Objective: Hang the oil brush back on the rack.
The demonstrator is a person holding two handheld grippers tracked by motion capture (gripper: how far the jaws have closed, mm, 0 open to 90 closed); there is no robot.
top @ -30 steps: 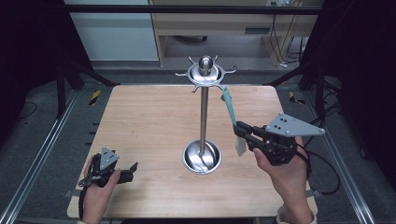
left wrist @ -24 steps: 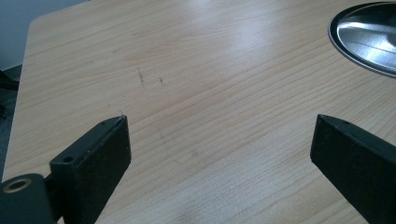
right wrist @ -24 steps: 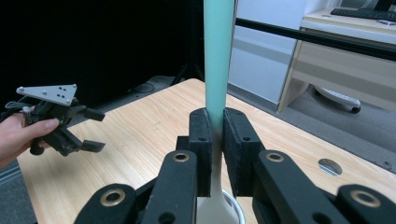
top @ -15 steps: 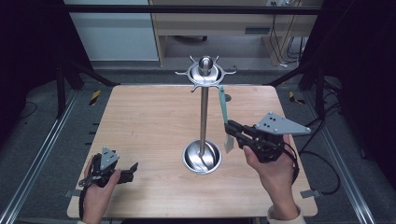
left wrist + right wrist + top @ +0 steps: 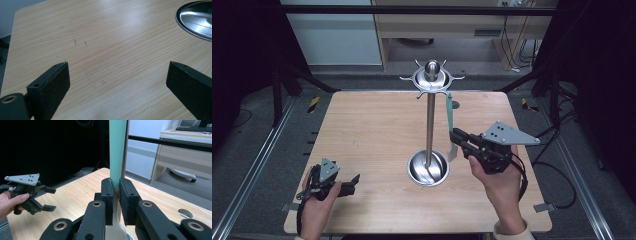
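**Two hand-held claws at a wooden worktop with a metal hanging stand**

Far left, high view: the left hand holds the left claw low over the worktop near its front-left corner. In the left gripper view its 2 jaws stand wide apart with bare wood between them, and the rim of the stand's base shows at upper right.

Centre: a metal stand rises from a round dished base to a ring of hooks capped by a ball.

Right of the pole: a utensil with a teal handle hangs upright just beside the pole, its pale lower end near the base. The right claw, held by the right hand, is closed on this utensil; in the right gripper view both pads press the teal handle where it meets the pale part.
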